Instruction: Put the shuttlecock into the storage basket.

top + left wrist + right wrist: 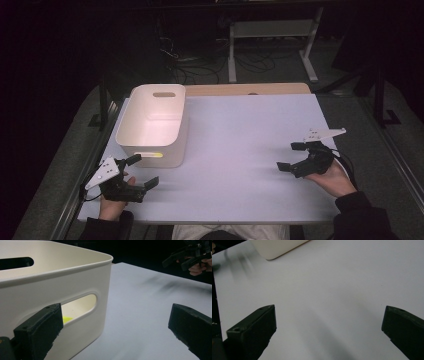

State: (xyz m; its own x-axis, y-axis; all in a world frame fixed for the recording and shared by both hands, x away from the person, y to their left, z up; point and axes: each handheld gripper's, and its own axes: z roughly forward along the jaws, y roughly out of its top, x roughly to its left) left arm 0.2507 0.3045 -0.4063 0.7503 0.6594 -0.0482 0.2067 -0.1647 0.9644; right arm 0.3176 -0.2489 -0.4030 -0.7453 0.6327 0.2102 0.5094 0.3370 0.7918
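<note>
Two grippers, left (142,172) and right (289,156), jaws spread; one bin (131,127), perhaps one yellow item (65,319) inside.

A white-topped table (240,150) carries a cream plastic bin (152,125) with slotted handles, standing upright on its surface near the far left corner. A strip of bare wood (250,89) runs along the table's far edge, to the right of the bin. Through the bin's near handle slot, something yellow (65,319) shows inside, too little of it to identify.
</note>
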